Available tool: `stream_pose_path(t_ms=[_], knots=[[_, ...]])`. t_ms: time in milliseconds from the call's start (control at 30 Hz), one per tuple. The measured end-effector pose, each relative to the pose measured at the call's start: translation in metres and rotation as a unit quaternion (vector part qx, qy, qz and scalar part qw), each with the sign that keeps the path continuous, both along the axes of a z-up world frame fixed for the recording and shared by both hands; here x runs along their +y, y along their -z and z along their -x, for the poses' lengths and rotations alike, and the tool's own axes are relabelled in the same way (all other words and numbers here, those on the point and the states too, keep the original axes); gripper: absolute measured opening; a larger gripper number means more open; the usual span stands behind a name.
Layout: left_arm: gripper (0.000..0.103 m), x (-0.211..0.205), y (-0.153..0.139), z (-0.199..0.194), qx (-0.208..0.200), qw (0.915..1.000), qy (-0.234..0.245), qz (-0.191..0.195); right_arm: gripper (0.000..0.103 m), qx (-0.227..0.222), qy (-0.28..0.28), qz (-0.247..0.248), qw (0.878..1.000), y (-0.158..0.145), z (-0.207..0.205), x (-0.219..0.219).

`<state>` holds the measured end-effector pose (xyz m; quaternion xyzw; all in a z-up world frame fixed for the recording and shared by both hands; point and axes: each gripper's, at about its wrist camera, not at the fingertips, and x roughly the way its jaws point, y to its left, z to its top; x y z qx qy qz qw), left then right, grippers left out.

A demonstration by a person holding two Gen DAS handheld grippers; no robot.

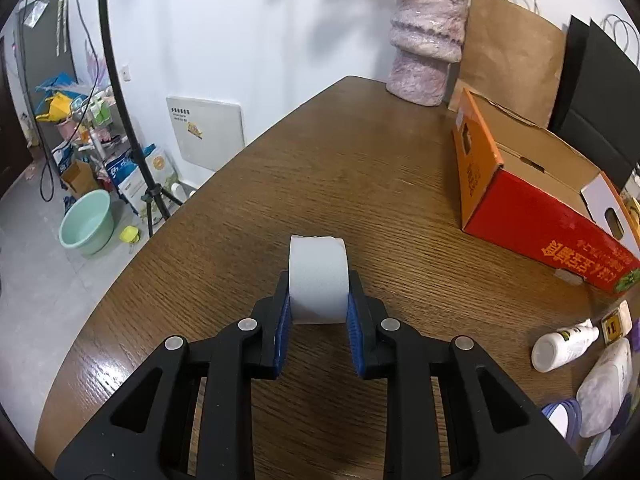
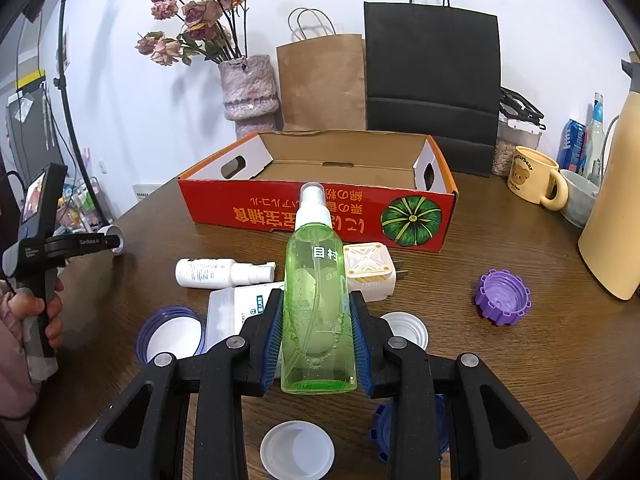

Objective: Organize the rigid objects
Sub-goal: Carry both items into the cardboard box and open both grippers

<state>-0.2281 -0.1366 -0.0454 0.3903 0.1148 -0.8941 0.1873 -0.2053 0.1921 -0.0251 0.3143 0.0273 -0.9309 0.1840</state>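
My left gripper (image 1: pixel 318 300) is shut on a white tape roll (image 1: pixel 318 278), held just above the wooden table (image 1: pixel 320 168). It also shows at the left of the right wrist view (image 2: pixel 114 242). My right gripper (image 2: pixel 316 312) is shut on a green spray bottle (image 2: pixel 316 312) with a white nozzle, pointing toward the open red cardboard box (image 2: pixel 320 212), which also shows in the left wrist view (image 1: pixel 532 208). On the table lie a white bottle (image 2: pixel 218 273), a white plug adapter (image 2: pixel 370 270), a purple cap (image 2: pixel 502 297), and several lids (image 2: pixel 172 334).
A pink vase (image 2: pixel 250 94) with dried flowers, a brown paper bag (image 2: pixel 320 84) and a black bag (image 2: pixel 432 88) stand behind the box. A yellow mug (image 2: pixel 530 180), a bowl and a cream thermos (image 2: pixel 618 208) stand at the right. A tripod (image 1: pixel 132 132) stands on the floor left of the table.
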Motion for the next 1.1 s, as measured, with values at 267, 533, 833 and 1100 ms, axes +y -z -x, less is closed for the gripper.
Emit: stream_pose_path(t_ms=[267,533,833,1100], knots=[[0.021,0.015,-0.011,-0.005,0.017,0.9992,0.026,0.023,0.035,0.004,0.009,0.001,1.0,-0.002,0.0,0.003],[0.021,0.039,-0.041,-0.014,0.051,0.9964,0.063,0.027,0.035,0.019,0.011,0.003,1.0,-0.015,-0.002,0.005],[0.021,0.08,-0.075,-0.005,0.087,0.9887,0.119,0.026,0.035,0.038,0.01,0.001,0.999,-0.035,0.008,0.003],[0.021,0.113,-0.093,0.019,0.108,0.9829,0.149,0.016,0.035,0.049,0.008,0.008,0.999,-0.052,0.039,-0.008]])
